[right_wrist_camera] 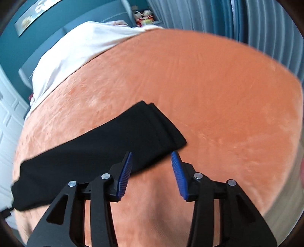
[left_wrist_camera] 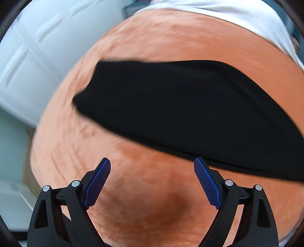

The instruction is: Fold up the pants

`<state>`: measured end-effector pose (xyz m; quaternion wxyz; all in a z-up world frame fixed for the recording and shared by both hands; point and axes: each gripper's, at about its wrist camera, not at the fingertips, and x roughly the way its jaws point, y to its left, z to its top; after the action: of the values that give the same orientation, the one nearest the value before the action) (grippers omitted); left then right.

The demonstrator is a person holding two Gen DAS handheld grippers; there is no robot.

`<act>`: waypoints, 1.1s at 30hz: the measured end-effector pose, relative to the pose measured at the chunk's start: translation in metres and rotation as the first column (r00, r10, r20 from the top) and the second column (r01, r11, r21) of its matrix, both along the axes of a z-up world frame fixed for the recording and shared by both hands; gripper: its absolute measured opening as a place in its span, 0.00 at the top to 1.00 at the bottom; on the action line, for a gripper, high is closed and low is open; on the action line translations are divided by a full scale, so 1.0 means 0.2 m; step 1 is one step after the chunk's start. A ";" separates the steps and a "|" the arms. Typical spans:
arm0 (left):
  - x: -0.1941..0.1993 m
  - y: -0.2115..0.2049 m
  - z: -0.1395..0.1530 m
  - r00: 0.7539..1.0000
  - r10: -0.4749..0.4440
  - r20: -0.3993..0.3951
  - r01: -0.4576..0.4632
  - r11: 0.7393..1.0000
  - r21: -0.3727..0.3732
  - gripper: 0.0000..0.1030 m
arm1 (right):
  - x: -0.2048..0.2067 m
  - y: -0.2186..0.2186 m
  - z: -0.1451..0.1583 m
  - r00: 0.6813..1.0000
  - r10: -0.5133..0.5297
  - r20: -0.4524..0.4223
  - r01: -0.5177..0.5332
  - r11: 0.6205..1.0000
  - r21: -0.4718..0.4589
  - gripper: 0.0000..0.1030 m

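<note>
Black pants lie flat in a long folded strip on an orange blanket. My left gripper is open and empty, just above the blanket on the near side of the pants, its right finger close to the near edge. In the right wrist view the pants stretch from the lower left to their leg ends near the middle. My right gripper is open and empty, hovering at the near edge of the pants close to the leg ends. The orange blanket fills this view.
A white sheet covers the bed beyond the blanket, also in the left wrist view. White panelled doors stand to the left. A teal wall and pale curtains lie behind the bed.
</note>
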<state>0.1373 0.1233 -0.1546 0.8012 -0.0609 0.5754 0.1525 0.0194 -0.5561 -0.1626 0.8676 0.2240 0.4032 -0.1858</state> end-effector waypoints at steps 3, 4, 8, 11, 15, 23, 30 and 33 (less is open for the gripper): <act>-0.02 0.29 -0.03 0.993 0.122 0.000 -0.122 0.990 -0.077 0.15 | -0.03 0.18 0.05 0.998 0.069 -0.005 -0.069 0.997 -0.037 0.59; -0.01 0.36 -0.04 0.989 0.151 -0.001 -0.151 0.985 -0.086 0.15 | -0.02 0.26 0.06 0.995 0.095 -0.016 -0.096 0.994 -0.056 0.57; 0.08 0.63 -0.10 0.974 0.226 -0.016 -0.225 0.959 -0.175 0.18 | -0.01 0.55 0.07 0.981 0.190 -0.038 -0.193 0.977 -0.088 0.45; 0.20 0.69 -0.17 0.980 0.192 -0.054 -0.198 0.969 -0.145 0.21 | 0.06 0.74 0.06 0.967 0.252 -0.040 -0.254 0.965 -0.069 0.42; 0.30 0.68 -0.28 0.988 0.119 -0.096 -0.133 0.977 -0.166 0.79 | 0.12 0.87 0.06 0.954 0.295 -0.059 -0.299 0.953 -0.056 0.42; 0.12 0.55 -0.24 0.992 0.006 -0.129 0.007 0.994 0.107 0.94 | 0.12 0.62 0.08 0.982 0.165 -0.090 -0.175 0.977 -0.123 0.26; -0.04 0.23 0.11 0.993 -0.078 0.086 0.054 0.967 0.247 0.22 | 0.18 -0.02 0.06 0.993 -0.042 -0.107 0.023 0.985 -0.173 0.19; -0.05 -0.05 0.22 0.973 -0.181 0.141 0.129 0.940 0.316 0.22 | 0.29 -0.15 0.06 0.995 -0.015 -0.096 0.000 0.988 -0.152 0.19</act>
<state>0.1277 0.1129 -0.1115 0.8560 0.0964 0.4786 0.1703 0.0773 -0.5864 -0.1503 0.8608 0.1492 0.4288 -0.2298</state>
